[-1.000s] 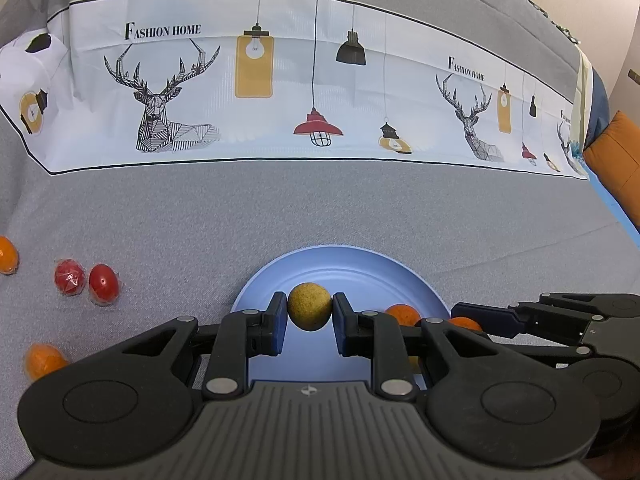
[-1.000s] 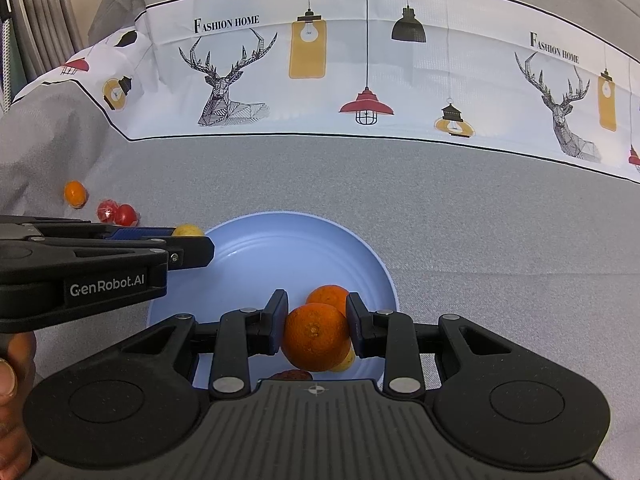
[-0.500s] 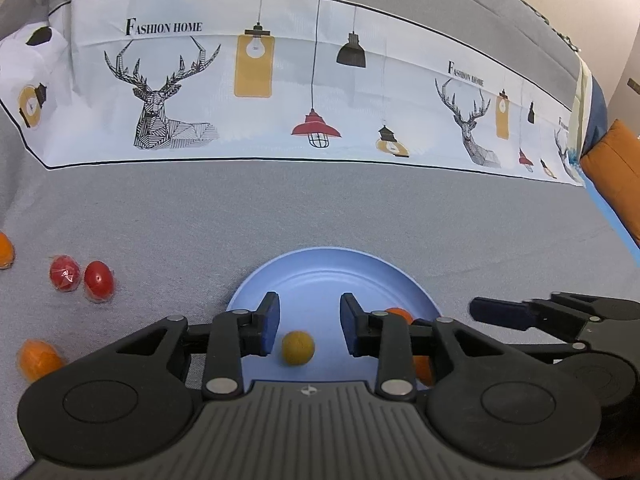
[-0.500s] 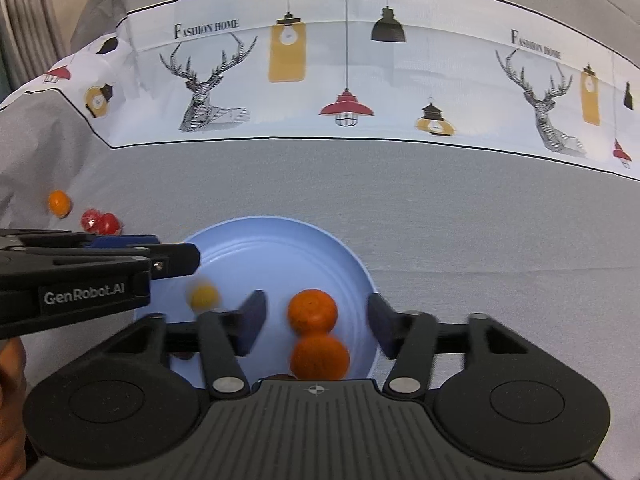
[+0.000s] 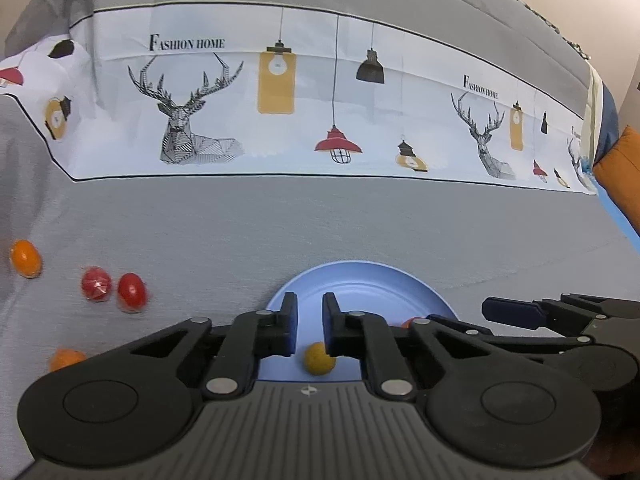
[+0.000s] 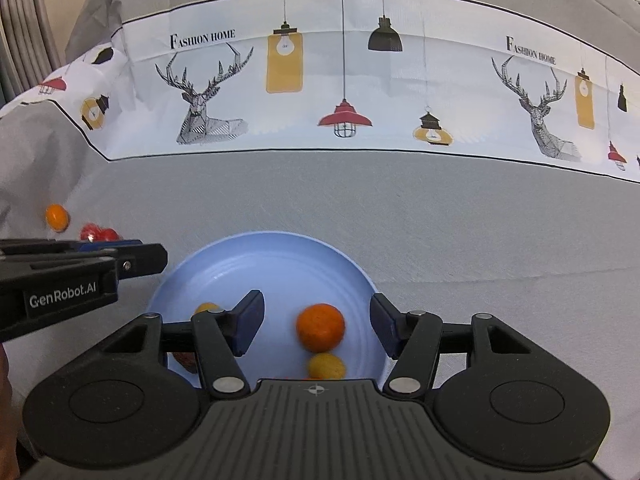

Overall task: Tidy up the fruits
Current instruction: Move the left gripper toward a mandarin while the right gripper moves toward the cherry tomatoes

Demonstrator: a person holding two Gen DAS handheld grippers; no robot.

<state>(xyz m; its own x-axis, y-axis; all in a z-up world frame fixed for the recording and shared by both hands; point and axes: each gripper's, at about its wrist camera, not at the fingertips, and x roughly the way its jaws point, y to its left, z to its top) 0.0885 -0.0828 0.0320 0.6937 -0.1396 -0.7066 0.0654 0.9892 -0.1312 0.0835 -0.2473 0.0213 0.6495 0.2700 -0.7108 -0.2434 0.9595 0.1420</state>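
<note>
In the left wrist view, the left gripper hangs over the near rim of the blue plate; its jaws have just been closing and now stand narrow, with only a slim gap and nothing between them. A small yellow fruit lies loose on the plate just below the fingertips. Out on the grey cloth to the left sit two red fruits side by side, an orange one beyond them and another orange one nearer the camera. In the right wrist view, the right gripper stands half open over the plate, empty; a round orange rests on the plate between its fingers, clear of both pads, with a yellowish fruit just in front of it
</note>
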